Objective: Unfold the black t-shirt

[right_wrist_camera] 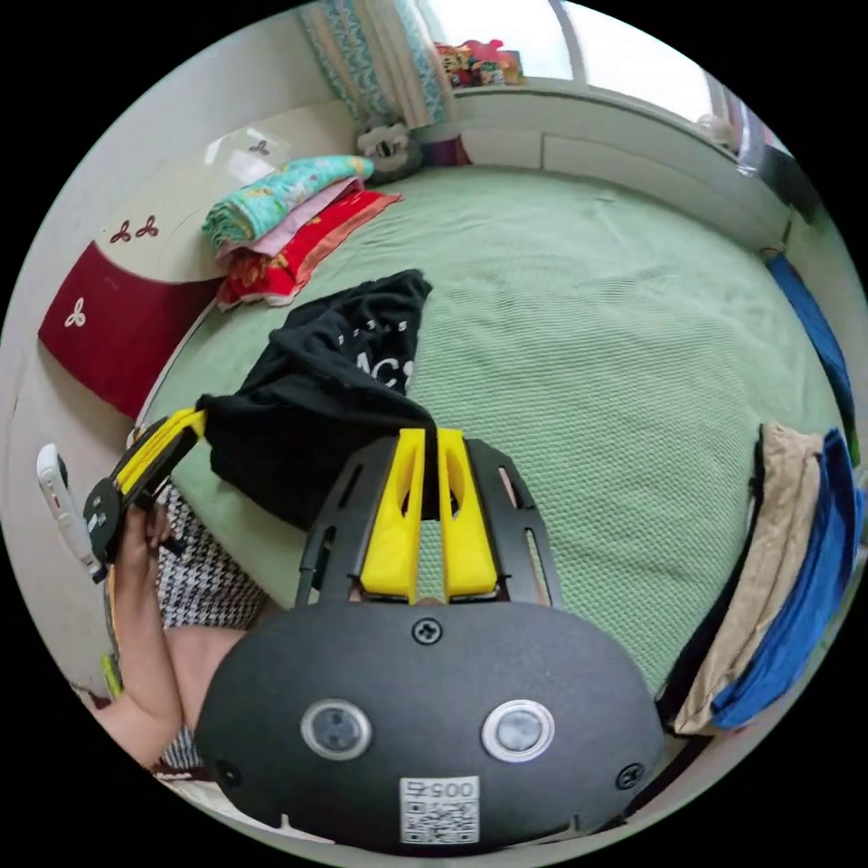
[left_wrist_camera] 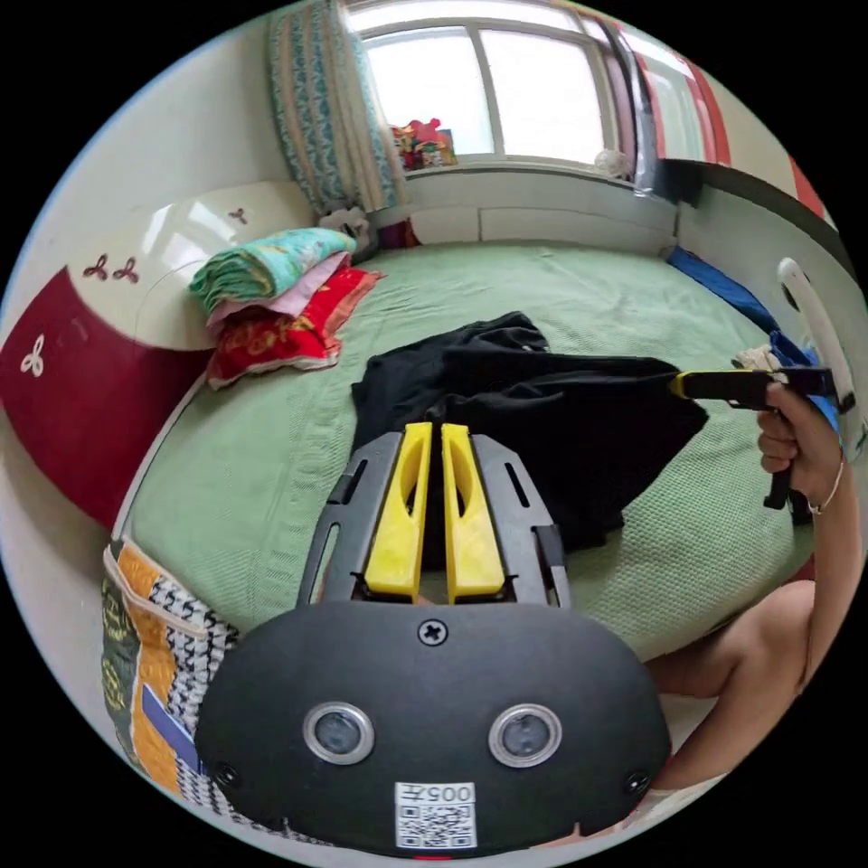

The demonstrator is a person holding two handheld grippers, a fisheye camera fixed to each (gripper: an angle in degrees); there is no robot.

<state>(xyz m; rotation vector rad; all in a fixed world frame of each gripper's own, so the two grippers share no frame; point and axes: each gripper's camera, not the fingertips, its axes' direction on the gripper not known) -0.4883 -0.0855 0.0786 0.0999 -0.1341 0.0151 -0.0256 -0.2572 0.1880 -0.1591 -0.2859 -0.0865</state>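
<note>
The black t-shirt (left_wrist_camera: 561, 416) hangs bunched and partly lifted over the green bed (left_wrist_camera: 579, 289), stretched between the two grippers. My left gripper (left_wrist_camera: 434, 432) has its yellow jaws shut on one edge of the cloth. My right gripper (left_wrist_camera: 680, 384), held in a hand, pinches the opposite edge. In the right gripper view the t-shirt (right_wrist_camera: 316, 389) shows white lettering. There my right gripper (right_wrist_camera: 431, 436) is closed on its near fold and the left gripper (right_wrist_camera: 194, 420) clamps the far corner.
Folded bright blankets (left_wrist_camera: 271, 298) are stacked by the red and white headboard (left_wrist_camera: 81, 380). A pile of folded clothes (right_wrist_camera: 796, 579) lies at the bed's edge. A patterned bag (left_wrist_camera: 154, 669) stands beside the bed. A window (left_wrist_camera: 488, 81) is behind.
</note>
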